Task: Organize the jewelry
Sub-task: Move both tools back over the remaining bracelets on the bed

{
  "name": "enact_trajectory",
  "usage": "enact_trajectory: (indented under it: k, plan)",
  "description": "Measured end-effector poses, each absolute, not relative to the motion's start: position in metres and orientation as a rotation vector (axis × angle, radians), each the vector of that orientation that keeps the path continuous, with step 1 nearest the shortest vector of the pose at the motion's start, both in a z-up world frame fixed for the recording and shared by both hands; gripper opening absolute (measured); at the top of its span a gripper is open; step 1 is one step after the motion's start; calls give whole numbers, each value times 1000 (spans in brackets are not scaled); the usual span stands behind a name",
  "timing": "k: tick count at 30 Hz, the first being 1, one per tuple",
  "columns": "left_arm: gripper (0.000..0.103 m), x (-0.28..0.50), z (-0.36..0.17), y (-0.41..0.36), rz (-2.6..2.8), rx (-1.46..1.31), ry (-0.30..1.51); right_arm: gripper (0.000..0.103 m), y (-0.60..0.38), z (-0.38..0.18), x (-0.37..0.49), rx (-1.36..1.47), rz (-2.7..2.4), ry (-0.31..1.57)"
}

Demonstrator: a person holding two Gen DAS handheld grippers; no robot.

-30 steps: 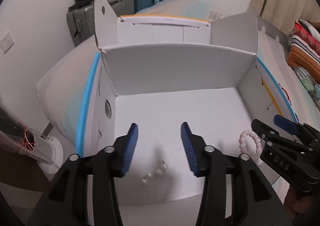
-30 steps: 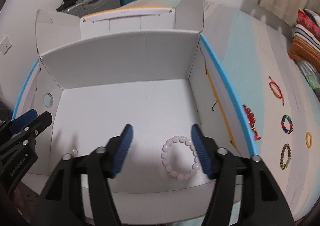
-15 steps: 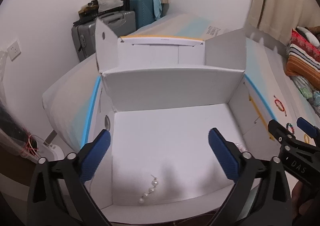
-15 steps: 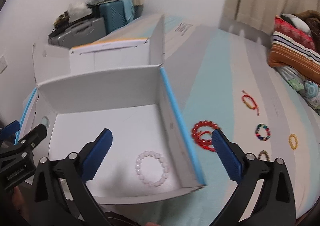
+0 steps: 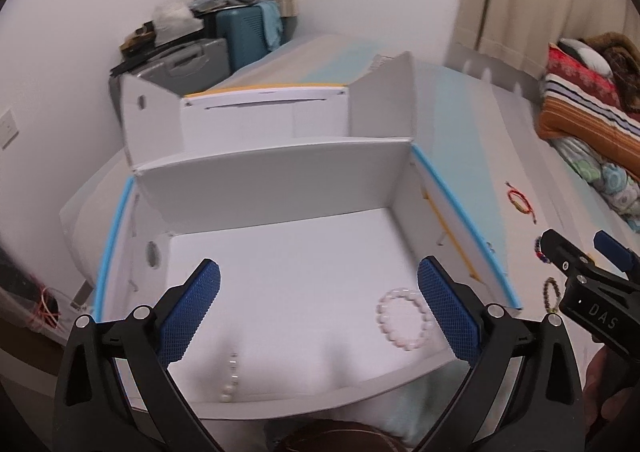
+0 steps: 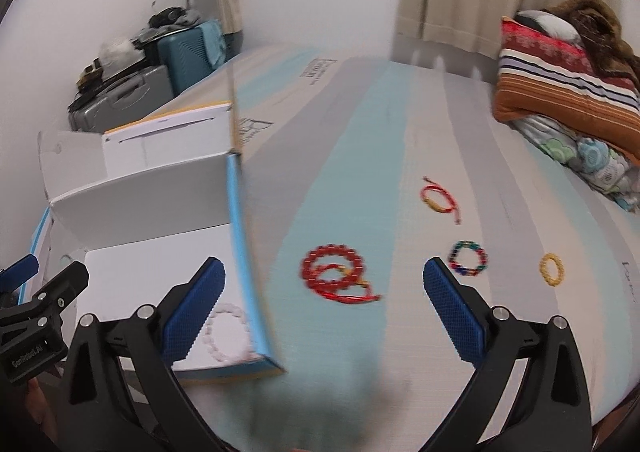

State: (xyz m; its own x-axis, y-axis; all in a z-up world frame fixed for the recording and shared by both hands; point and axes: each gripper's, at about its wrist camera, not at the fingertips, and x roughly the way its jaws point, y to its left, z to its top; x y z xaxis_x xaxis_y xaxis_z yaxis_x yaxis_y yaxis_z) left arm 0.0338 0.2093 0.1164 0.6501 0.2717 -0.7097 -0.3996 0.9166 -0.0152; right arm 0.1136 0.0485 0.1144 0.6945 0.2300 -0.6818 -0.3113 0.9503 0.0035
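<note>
An open white cardboard box (image 5: 280, 155) with blue edges stands on the bed. Inside lie a pale pink bead bracelet (image 5: 404, 322) at the front right and a short pearl strand (image 5: 231, 376) at the front left. My left gripper (image 5: 318, 312) is wide open and empty above the box's front. My right gripper (image 6: 324, 316) is wide open and empty over the bed, right of the box (image 6: 160, 195). Ahead of it lie a red bead bracelet (image 6: 334, 272), a red cord bracelet (image 6: 440, 197), a multicoloured bracelet (image 6: 468, 258) and a yellow ring bracelet (image 6: 551, 268).
Folded striped blankets (image 6: 568, 91) lie at the bed's far right. Suitcases (image 6: 132, 91) stand by the wall behind the box. A dark bead bracelet (image 5: 551, 292) lies beside the right gripper in the left wrist view.
Both grippers opened wide. The right gripper swung right, from over the pink bracelet in the box to over the bracelets on the bed. The left gripper pulled back and up.
</note>
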Motion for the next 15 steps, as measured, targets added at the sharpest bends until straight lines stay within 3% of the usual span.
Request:
enact_trajectory:
  k: [15]
  plan:
    - [97, 71, 119, 98, 200, -108, 754, 96, -82, 113, 134, -42, 145, 751]
